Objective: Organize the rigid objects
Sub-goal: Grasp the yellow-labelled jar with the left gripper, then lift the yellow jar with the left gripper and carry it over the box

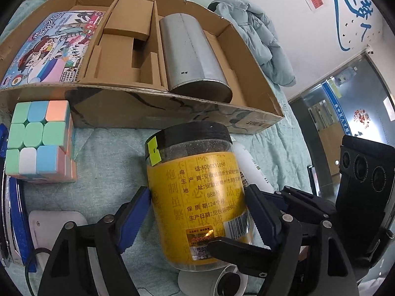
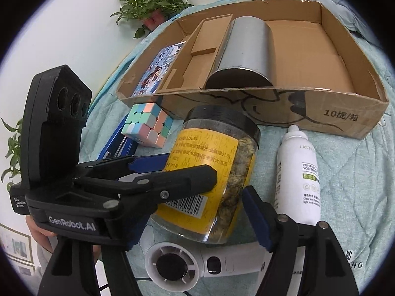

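A clear jar (image 1: 197, 192) with a black lid and yellow label lies tilted on the teal quilt; it also shows in the right wrist view (image 2: 217, 170). My left gripper (image 1: 197, 212) has both blue pads against the jar's sides. My right gripper (image 2: 195, 219) also straddles the jar from the other side, its pads at or near the jar's lower body. A cardboard tray (image 1: 172, 106) (image 2: 345, 113) behind holds a silver can (image 1: 195, 54) (image 2: 244, 49), a picture book (image 1: 49, 49) (image 2: 160, 66) and a brown insert box (image 1: 123, 42).
A pastel puzzle cube (image 1: 39, 138) (image 2: 148, 125) and a blue stapler (image 2: 118, 145) lie left of the jar. A white spray bottle (image 2: 298, 175) lies to its right. A white handheld fan (image 2: 185, 264) lies in front. A jacket (image 1: 261, 37) is at back right.
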Available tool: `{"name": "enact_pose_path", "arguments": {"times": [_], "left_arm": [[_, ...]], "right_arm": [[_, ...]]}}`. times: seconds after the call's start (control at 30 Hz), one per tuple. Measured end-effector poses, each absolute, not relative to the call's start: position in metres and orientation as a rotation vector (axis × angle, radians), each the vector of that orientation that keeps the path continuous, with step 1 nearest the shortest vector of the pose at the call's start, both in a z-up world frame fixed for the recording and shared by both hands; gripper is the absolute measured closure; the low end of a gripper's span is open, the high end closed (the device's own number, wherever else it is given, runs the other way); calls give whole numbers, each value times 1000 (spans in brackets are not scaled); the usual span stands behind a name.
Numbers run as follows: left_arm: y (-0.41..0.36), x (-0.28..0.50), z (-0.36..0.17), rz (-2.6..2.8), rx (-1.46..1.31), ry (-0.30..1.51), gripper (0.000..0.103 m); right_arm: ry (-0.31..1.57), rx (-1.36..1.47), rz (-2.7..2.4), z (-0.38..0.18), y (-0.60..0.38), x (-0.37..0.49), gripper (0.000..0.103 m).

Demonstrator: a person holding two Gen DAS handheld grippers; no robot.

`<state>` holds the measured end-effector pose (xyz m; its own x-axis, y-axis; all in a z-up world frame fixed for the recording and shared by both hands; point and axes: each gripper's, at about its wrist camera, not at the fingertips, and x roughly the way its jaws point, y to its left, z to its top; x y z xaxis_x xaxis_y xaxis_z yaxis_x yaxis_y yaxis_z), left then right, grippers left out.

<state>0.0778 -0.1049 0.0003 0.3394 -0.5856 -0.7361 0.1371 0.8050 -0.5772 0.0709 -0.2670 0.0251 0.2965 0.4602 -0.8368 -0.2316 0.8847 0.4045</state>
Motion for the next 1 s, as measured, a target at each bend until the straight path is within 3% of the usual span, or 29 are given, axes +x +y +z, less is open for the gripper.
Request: {"name": "enact_pose_path", "arguments": {"times": [0.43,1.0], "left_arm": [[-106,78,-7,-480,-435,1153,19],[-103,61,25,-460,-433,1047,23]], "right_arm": [[1172,120,467,17,-248,78,15],[1078,140,474,38,-254,68,16]]}}
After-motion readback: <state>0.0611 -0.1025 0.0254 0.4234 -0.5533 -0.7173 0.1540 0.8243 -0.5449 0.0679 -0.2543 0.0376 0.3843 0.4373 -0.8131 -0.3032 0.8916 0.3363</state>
